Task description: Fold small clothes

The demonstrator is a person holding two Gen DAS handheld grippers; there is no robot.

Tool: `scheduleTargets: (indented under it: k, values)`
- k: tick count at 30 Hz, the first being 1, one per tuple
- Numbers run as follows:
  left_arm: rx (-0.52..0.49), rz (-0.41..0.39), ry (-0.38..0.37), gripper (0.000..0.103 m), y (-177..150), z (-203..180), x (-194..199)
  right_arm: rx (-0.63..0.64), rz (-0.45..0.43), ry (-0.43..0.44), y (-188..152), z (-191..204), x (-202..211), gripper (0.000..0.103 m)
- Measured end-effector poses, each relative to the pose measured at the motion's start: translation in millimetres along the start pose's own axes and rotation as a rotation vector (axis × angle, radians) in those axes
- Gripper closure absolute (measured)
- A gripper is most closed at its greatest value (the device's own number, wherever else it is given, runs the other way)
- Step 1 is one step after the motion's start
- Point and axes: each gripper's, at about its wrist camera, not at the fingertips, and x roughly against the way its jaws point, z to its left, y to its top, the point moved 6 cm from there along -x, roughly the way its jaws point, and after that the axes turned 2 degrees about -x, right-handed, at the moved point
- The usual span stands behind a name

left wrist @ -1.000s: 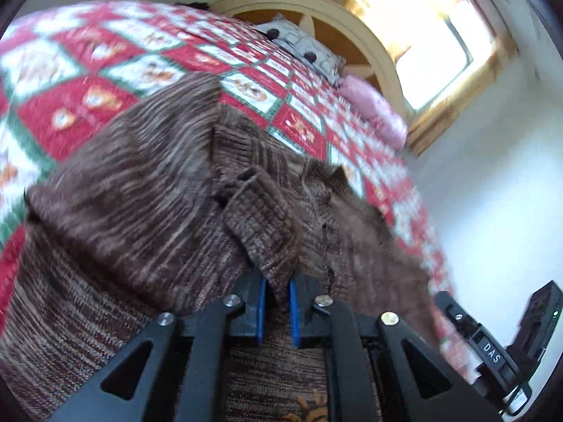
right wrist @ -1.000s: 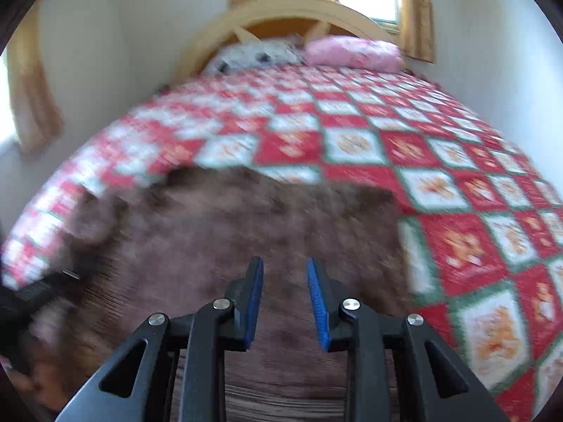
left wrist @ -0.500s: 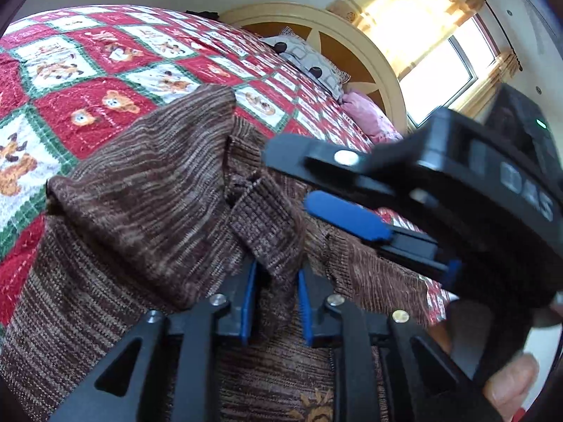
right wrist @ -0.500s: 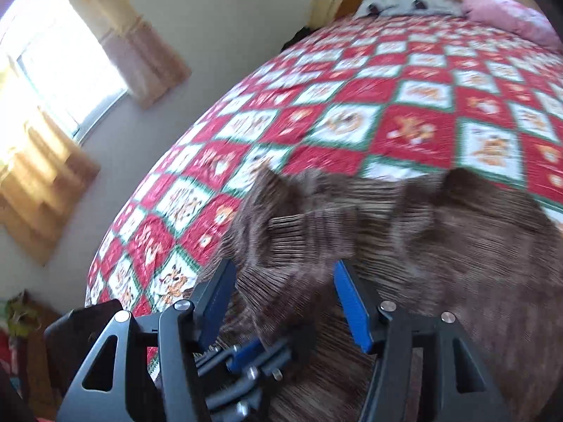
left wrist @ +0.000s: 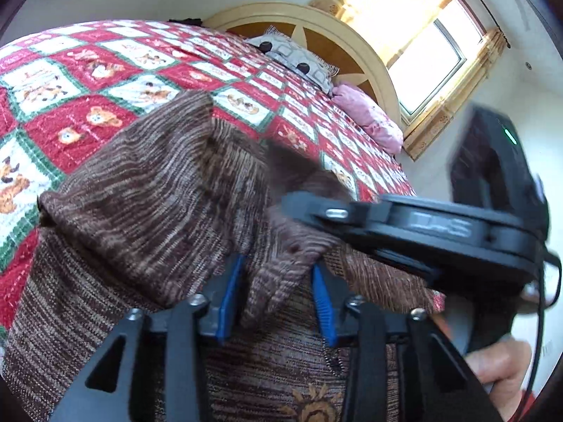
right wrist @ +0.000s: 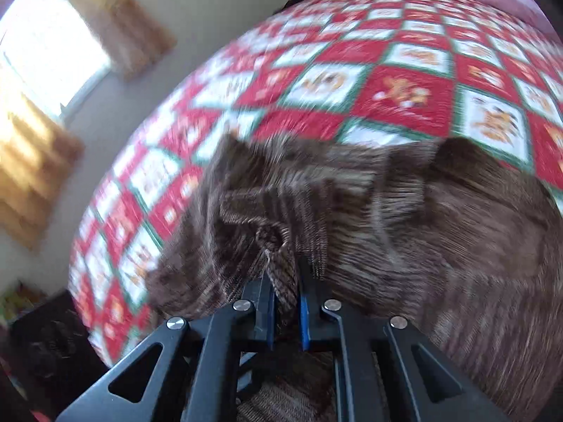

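A brown striped knit sweater (left wrist: 147, 204) lies rumpled on the red and white quilt (left wrist: 105, 70); it also shows in the right wrist view (right wrist: 440, 218). My left gripper (left wrist: 274, 295) is open, its blue pads apart on either side of the sweater's ribbed cuff (left wrist: 281, 274). My right gripper (right wrist: 285, 307) is shut on that cuff (right wrist: 278, 263) and lifts it. In the left wrist view the right gripper's body (left wrist: 422, 232) crosses just above my left fingers.
The quilt (right wrist: 404, 91) covers the whole bed. Pillows (left wrist: 299, 63) and a pink cushion (left wrist: 366, 119) lie by the headboard. Curtained windows (right wrist: 45, 56) are on both sides. A hand (left wrist: 499, 365) shows at lower right.
My left gripper has opened and let go of the cuff. My right gripper swung in from the right and closed on the same cuff.
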Motion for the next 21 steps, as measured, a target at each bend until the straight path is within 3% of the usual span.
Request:
scheduleTargets:
  k: [3, 6, 10, 14, 16, 19, 21]
  values:
    - [-0.023, 0.008, -0.002, 0.057, -1, -5, -2, -0.096, -0.145, 0.08, -9, -20, 37, 0.094]
    - [-0.033, 0.018, -0.007, 0.057, 0, -10, -6, -0.195, -0.214, 0.053, -27, -52, 54, 0.097]
    - [-0.042, 0.036, 0.0, 0.056, 1, -11, -12, -0.334, -0.208, 0.066, -53, -87, 49, 0.097]
    - [-0.061, 0.043, 0.009, 0.052, 2, -14, -15, -0.425, -0.239, 0.172, -54, -92, 54, 0.096]
    - [-0.067, 0.045, 0.006, 0.05, 0, -15, -14, -0.456, -0.23, 0.221, -53, -91, 55, 0.091]
    - [-0.067, 0.059, 0.007, 0.05, -1, -15, -10, -0.424, -0.209, 0.192, -56, -80, 53, 0.076]
    - [-0.056, 0.083, 0.017, 0.05, 1, -11, -3, -0.374, -0.214, 0.138, -57, -70, 51, 0.076]
